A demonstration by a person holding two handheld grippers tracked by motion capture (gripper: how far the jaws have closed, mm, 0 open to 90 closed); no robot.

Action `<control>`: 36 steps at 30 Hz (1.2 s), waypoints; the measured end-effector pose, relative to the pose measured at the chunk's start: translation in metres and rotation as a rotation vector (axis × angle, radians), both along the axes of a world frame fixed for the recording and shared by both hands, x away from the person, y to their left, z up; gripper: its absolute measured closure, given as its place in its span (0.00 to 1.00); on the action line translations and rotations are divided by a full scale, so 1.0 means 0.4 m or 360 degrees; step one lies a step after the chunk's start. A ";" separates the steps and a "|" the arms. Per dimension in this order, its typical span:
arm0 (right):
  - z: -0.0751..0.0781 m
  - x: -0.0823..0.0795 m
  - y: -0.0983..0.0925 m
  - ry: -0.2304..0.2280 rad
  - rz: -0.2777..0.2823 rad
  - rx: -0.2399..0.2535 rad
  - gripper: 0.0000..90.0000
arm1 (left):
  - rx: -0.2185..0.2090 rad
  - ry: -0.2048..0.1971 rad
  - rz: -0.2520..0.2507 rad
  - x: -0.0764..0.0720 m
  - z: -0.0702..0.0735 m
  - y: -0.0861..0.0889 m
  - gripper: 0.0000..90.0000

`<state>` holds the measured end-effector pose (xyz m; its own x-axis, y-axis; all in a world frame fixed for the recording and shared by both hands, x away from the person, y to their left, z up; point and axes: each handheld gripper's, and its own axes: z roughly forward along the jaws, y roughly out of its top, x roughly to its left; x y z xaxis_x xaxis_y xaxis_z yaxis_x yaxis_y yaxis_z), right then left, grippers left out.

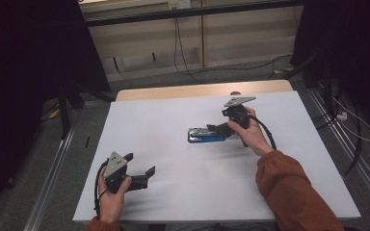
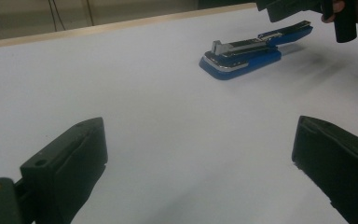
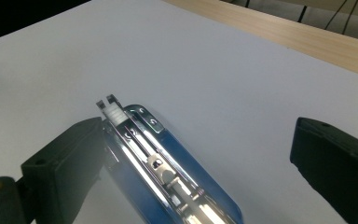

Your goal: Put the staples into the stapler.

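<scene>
Your left gripper (image 1: 142, 164) sits near you at the table's (image 1: 173, 202) left — jaws spread, empty, well apart from the stapler (image 1: 205, 135). That lies mid-table, long axis left to right, between your right gripper's (image 1: 218, 127) spread jaws — that hand is nearer.

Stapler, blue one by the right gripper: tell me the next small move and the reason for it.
Probably shift the right gripper sideways to centre the blue stapler, then close. Its jaws stand open, but in the right gripper view the stapler lies against one jaw with a wide gap to the other. The left gripper is open, well away from it.
</scene>
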<state>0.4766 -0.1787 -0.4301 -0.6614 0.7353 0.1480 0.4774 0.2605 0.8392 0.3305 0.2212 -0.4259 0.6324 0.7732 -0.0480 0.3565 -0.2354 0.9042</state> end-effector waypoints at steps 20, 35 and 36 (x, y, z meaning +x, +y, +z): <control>0.018 -0.056 -0.080 -0.0115 -0.0212 -0.0003 0.05 | -0.0003 -0.0006 0.0006 0.001 0.000 0.002 0.04; 0.014 -0.120 -0.131 -0.0210 -0.0280 -0.0028 0.04 | -0.0032 0.0013 0.0072 0.006 0.001 0.006 0.04; 0.012 -0.122 -0.134 -0.0211 -0.0285 -0.0030 0.04 | -0.0027 0.0015 0.0076 0.009 0.000 0.006 0.04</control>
